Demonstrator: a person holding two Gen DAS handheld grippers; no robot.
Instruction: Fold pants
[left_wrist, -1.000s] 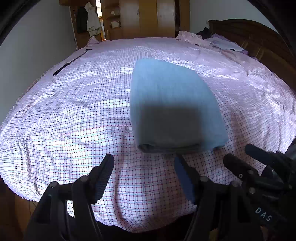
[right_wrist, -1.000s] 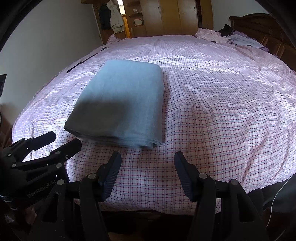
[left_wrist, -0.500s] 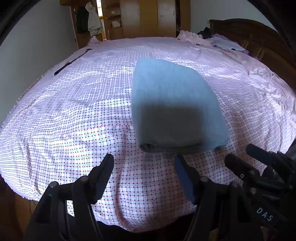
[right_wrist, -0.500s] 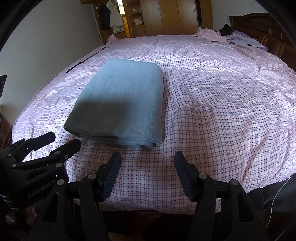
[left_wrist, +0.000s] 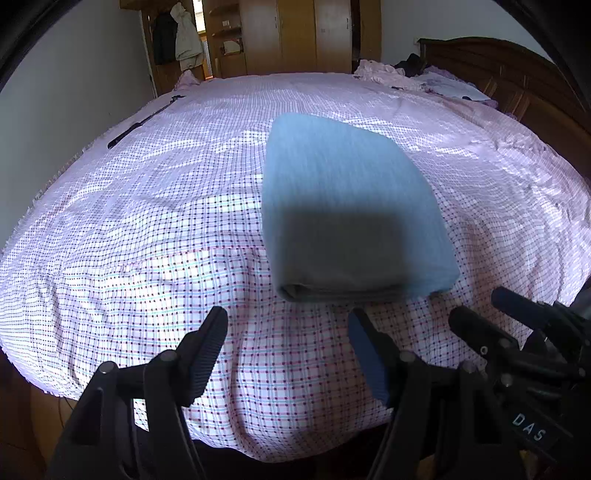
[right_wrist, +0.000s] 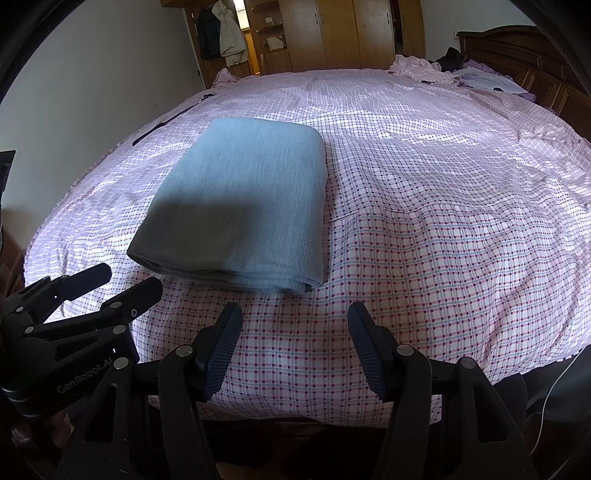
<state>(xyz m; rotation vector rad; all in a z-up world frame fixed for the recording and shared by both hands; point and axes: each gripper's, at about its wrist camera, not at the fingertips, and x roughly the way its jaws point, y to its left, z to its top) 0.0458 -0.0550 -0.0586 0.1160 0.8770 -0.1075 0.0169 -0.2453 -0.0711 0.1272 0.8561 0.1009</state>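
Note:
The blue-grey pants (left_wrist: 347, 206) lie folded into a neat rectangle on the pink checked bed sheet (left_wrist: 147, 221). They also show in the right wrist view (right_wrist: 240, 206), left of centre. My left gripper (left_wrist: 288, 321) is open and empty, held just short of the fold's near edge. My right gripper (right_wrist: 293, 317) is open and empty, just in front of the fold's near right corner. Each gripper shows in the other's view: the right gripper (left_wrist: 491, 306) at lower right, the left gripper (right_wrist: 125, 280) at lower left.
The bed's near edge (right_wrist: 295, 406) runs just under the grippers. A dark strap (left_wrist: 140, 123) lies at the far left of the sheet. Crumpled clothes (right_wrist: 461, 74) sit by the wooden headboard (left_wrist: 517, 74). Wardrobes (right_wrist: 351, 33) stand behind.

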